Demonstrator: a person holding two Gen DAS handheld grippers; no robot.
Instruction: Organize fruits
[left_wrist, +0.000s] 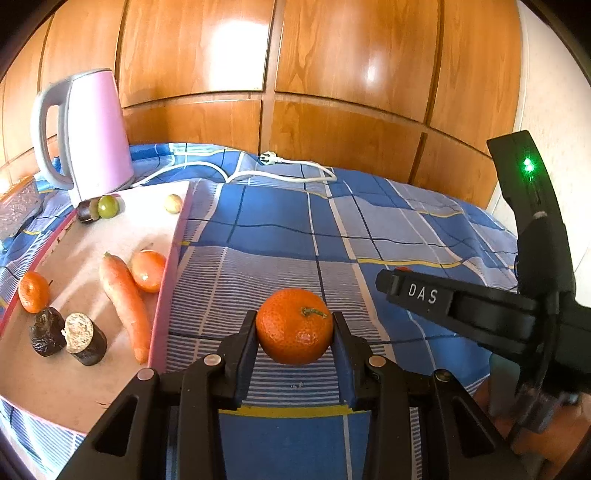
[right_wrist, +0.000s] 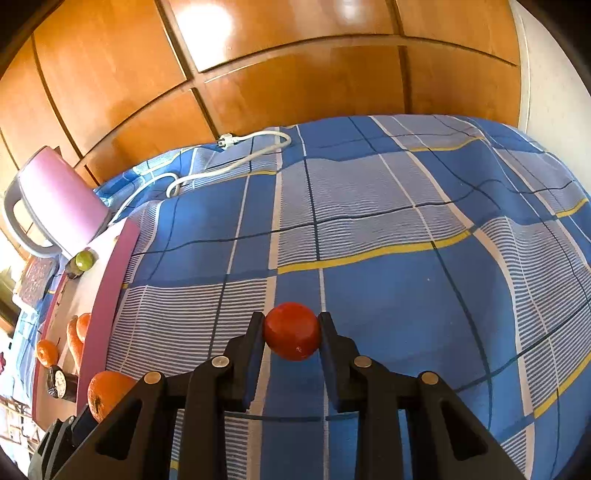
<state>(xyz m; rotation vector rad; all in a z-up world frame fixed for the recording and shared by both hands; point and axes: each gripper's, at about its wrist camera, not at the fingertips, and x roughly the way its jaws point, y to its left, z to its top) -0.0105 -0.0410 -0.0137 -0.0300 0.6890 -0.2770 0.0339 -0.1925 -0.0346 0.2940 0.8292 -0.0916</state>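
Left claw (left_wrist: 294, 325) is angling downward, pinching a mandarin (left_wrist: 294, 325) above the checked cloth (left_wrist: 280, 229). Right claw (right_wrist: 291, 331) is tilting down too, clamping a red tomato (right_wrist: 292, 330).

**Gloss, Cloth and Peel**

The orange-brown wooden wall panels (left_wrist: 332, 74) shine glossy. The blue checked cloth cover (left_wrist: 280, 229) looks matt and woven. The pink plastic kettle (left_wrist: 94, 133) is smooth; the round orange mandarin (left_wrist: 294, 326) has dimpled, faintly shiny peel.

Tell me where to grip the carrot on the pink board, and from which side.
Take the carrot across its thick upper half, coming from above. It lies flat and long on the board, tapering toward the near end. A small orange fruit touches its right side, so set the fingers just below that.
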